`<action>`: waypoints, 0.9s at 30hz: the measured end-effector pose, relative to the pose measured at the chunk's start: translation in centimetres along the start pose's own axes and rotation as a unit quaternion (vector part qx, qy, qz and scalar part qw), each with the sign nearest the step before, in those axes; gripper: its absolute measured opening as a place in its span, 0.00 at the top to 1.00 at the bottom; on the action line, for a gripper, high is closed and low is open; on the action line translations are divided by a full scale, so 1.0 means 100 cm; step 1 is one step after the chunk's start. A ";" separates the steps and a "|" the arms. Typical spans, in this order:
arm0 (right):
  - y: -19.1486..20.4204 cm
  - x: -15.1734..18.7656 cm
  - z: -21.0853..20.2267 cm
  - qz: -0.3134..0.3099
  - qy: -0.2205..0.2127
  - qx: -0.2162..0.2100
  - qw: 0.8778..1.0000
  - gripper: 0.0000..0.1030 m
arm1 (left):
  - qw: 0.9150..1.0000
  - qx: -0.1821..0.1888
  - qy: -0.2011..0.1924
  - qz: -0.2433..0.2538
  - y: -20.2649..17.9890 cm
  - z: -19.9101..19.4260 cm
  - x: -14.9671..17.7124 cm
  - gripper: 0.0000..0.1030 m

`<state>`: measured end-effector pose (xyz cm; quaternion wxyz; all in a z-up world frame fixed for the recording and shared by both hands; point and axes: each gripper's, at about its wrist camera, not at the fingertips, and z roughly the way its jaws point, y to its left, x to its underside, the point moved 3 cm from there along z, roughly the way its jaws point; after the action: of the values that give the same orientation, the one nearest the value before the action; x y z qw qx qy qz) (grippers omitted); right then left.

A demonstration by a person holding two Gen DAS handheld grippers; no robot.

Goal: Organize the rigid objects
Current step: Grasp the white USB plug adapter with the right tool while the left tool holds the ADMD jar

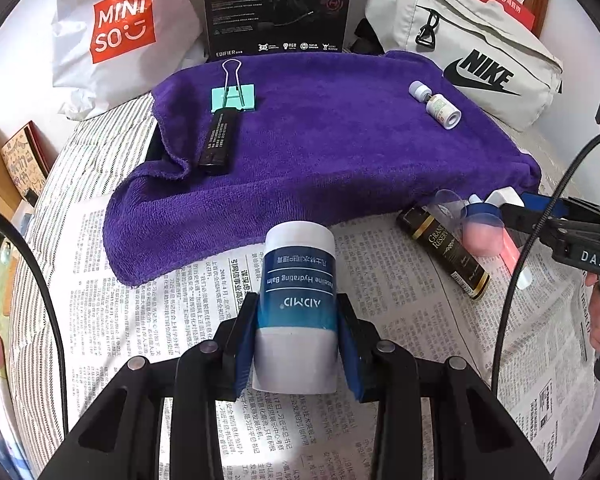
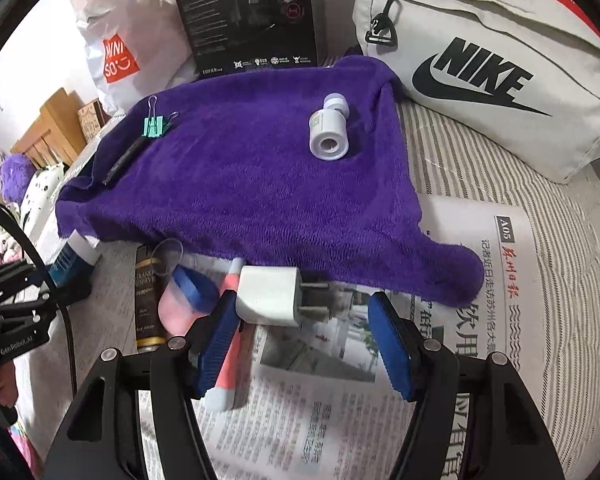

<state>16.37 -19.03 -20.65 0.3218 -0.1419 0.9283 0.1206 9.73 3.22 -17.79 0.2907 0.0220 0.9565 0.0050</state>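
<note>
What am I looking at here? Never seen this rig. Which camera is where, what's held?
There is no robot arm: a person holds two handheld grippers, each with a fisheye camera looking along its fingers. In the left wrist view, the left gripper is shut on a balm tube. In the right wrist view, the right gripper is open around a white plug adapter lying on newspaper. On the purple towel lie a binder clip, a black stick and a small white bottle.

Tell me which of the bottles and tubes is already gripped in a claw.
The white-and-blue balm tube, clamped between the left claw pads. The small white bottle lies free on the purple towel; the dark bottle lies on the newspaper.
</note>
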 end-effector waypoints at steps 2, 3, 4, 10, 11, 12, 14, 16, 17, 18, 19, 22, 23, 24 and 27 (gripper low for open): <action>0.000 -0.001 0.001 0.001 -0.001 0.000 1.000 0.38 | 1.000 0.000 -0.001 0.003 0.000 0.000 0.001 0.66; 0.000 -0.002 0.001 0.003 -0.002 0.001 1.000 0.38 | 1.000 0.000 -0.001 0.003 0.000 0.000 0.001 0.66; -0.001 -0.002 0.002 0.008 -0.004 0.002 1.000 0.38 | 1.000 -0.001 -0.001 0.003 0.000 0.000 0.001 0.66; 0.001 -0.006 0.005 0.008 -0.011 0.009 1.000 0.43 | 1.000 0.002 -0.002 0.004 0.000 0.000 0.001 0.66; 0.001 -0.007 0.004 0.005 -0.008 0.005 1.000 0.46 | 1.000 0.003 -0.002 0.004 0.001 -0.001 0.001 0.66; 0.000 -0.007 0.004 0.004 -0.005 0.004 1.000 0.53 | 1.000 0.004 -0.002 0.003 0.001 -0.001 0.001 0.66; -0.003 -0.006 0.004 0.011 0.000 0.008 1.000 0.55 | 1.000 0.006 -0.004 0.003 0.002 -0.002 0.002 0.66; -0.004 -0.006 0.006 0.008 0.002 0.009 1.000 0.55 | 1.000 0.006 -0.005 0.002 0.002 -0.002 0.002 0.66; -0.003 -0.006 0.007 0.003 0.002 0.012 1.000 0.55 | 1.000 0.006 -0.004 0.002 0.002 -0.002 0.002 0.66; -0.001 -0.006 0.008 -0.007 0.000 0.020 1.000 0.55 | 1.000 0.005 -0.004 0.003 0.002 -0.002 0.002 0.66; 0.000 -0.006 0.009 -0.010 0.000 0.024 1.000 0.55 | 1.000 0.005 -0.004 0.003 0.002 -0.002 0.002 0.66; 0.002 -0.007 0.012 -0.021 -0.005 0.034 0.999 0.54 | 1.000 0.005 -0.003 0.004 0.002 -0.002 0.002 0.66; 0.002 -0.007 0.012 -0.022 -0.006 0.036 0.999 0.54 | 1.000 0.005 -0.003 0.003 0.002 -0.002 0.001 0.66; 0.003 -0.007 0.012 -0.023 -0.007 0.038 0.999 0.54 | 1.000 0.005 -0.003 0.003 0.002 -0.002 0.001 0.66; 0.004 -0.005 0.011 -0.035 -0.011 0.045 0.998 0.58 | 1.000 0.002 -0.005 0.003 0.001 -0.002 0.001 0.66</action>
<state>17.28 -18.24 -21.13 0.3421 -0.1580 0.9237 0.0687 9.52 3.35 -17.71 0.2957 0.0260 0.9549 0.0035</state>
